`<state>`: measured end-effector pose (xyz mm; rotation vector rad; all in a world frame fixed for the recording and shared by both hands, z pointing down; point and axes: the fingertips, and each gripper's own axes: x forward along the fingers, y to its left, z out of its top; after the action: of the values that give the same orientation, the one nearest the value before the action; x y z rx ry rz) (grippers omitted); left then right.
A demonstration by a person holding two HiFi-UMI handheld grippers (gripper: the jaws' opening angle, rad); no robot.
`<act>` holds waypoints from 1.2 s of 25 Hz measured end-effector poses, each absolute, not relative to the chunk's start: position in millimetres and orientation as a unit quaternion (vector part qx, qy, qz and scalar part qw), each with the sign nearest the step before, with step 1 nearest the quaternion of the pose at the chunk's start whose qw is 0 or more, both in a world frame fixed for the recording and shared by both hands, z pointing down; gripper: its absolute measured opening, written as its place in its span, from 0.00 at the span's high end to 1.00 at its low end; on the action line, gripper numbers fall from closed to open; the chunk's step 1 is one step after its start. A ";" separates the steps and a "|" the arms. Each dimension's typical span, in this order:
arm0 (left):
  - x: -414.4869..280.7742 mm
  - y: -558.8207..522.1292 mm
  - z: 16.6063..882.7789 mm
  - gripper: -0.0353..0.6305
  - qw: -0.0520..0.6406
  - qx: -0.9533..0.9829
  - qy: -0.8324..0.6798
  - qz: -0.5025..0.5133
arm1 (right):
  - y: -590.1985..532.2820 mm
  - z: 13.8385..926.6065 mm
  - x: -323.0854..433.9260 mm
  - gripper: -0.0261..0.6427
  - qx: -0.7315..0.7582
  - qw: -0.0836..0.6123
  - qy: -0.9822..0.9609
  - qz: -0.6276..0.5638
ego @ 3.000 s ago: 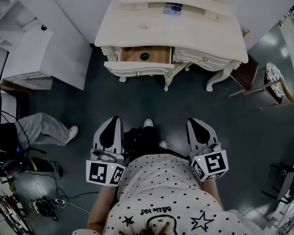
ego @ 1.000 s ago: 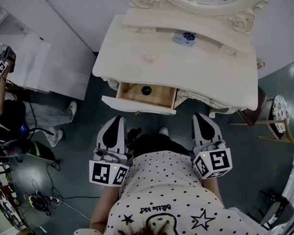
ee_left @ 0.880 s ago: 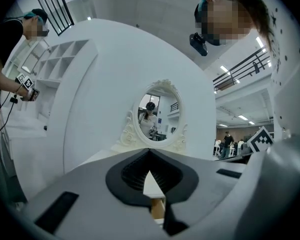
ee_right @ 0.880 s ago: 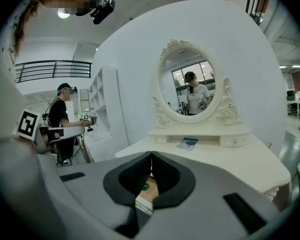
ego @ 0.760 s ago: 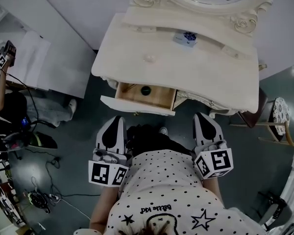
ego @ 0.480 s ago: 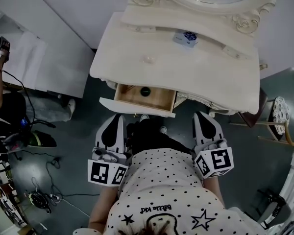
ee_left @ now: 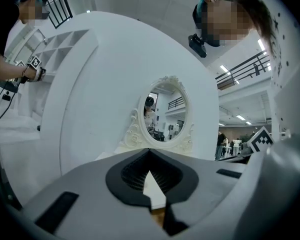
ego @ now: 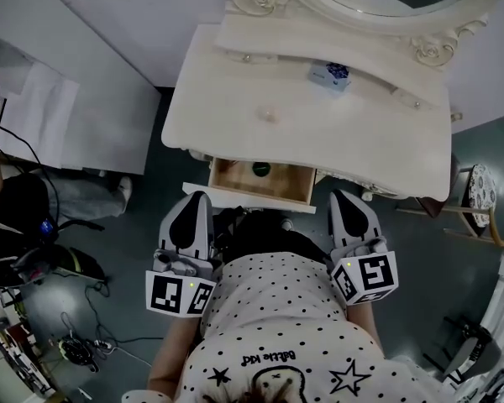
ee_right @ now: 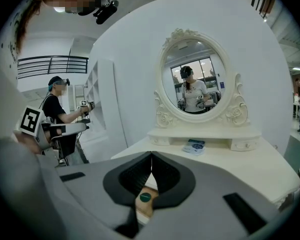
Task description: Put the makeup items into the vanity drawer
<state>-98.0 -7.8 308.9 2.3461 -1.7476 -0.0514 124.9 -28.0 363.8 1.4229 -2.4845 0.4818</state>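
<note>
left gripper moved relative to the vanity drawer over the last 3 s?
Yes. The left gripper has closed in on the open drawer: its tip now sits level with the drawer's front edge.

Head view looks down, gripper views forward (all share the vanity (ego: 319,133)).

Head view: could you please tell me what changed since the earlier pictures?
The person walked up to the vanity, bringing the shut left gripper and right gripper near its open drawer. The round green item inside and the blue box on top stayed put.
</note>
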 end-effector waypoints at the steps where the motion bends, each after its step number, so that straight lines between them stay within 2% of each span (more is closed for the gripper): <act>1: -102.3 -10.9 309.1 0.95 0.109 0.799 -0.591 -0.017 | -30.1 362.8 120.0 0.95 0.489 0.118 -0.848 0.165; 16: -141.9 -38.9 325.1 0.95 0.130 0.823 -0.553 -0.010 | -38.6 371.7 69.1 0.95 0.516 0.114 -0.829 0.181; 30: -131.6 -54.8 325.6 0.95 0.134 0.820 -0.557 -0.010 | -61.2 373.1 73.0 0.95 0.506 0.116 -0.836 0.177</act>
<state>-131.6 -54.8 325.6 2.3759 -1.6134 -0.0282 73.0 -61.2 373.1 1.4810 -2.4488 0.5169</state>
